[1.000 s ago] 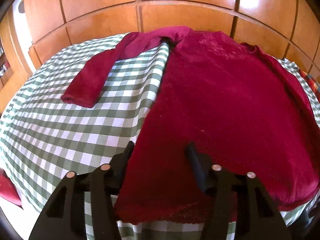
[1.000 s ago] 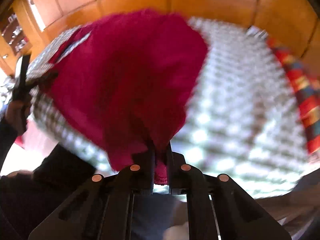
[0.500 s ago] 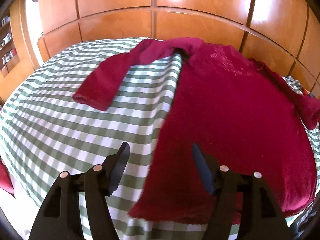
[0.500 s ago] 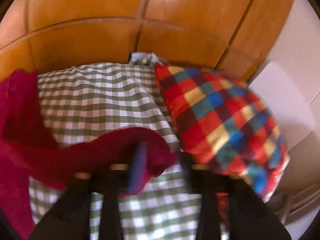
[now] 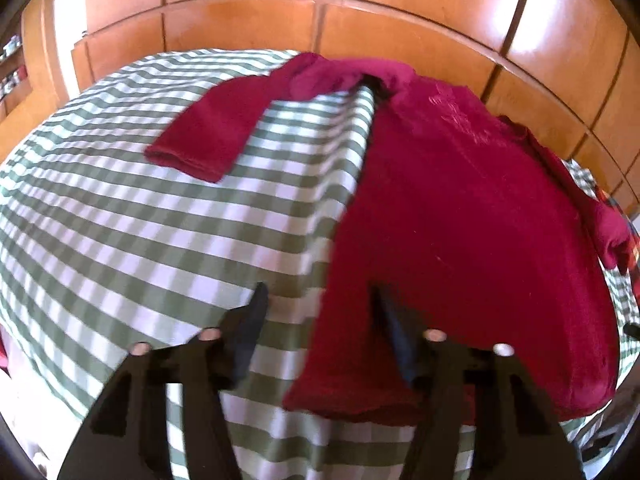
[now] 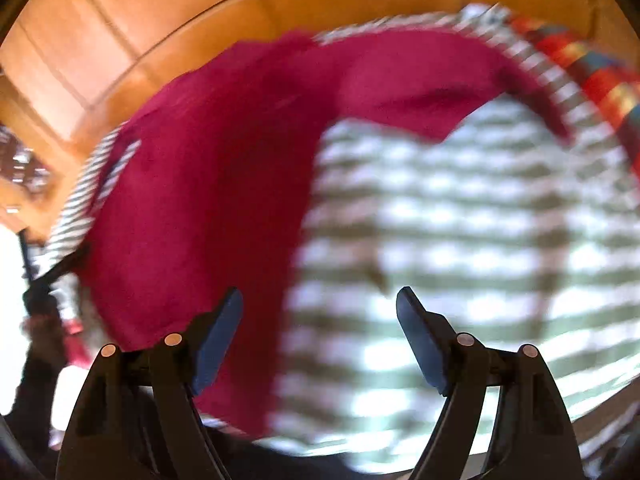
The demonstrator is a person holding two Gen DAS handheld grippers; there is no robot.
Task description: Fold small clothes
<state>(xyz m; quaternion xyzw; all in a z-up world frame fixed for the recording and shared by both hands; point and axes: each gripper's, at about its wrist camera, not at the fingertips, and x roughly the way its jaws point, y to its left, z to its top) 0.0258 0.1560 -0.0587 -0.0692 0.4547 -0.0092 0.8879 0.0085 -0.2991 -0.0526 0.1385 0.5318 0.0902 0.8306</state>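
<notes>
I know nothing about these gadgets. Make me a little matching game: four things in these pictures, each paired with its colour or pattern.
Things:
1. shirt
2. tablecloth
3. cushion
4. cupboard doors

Descriptions:
A. green and white checks
B. orange-brown wood
C. dark red
D. many-coloured squares

Pairs: 1-C, 2-A, 3-D, 4-B

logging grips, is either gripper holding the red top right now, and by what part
Nothing is held. Left gripper and right gripper are both open above the top, fingers empty.
</notes>
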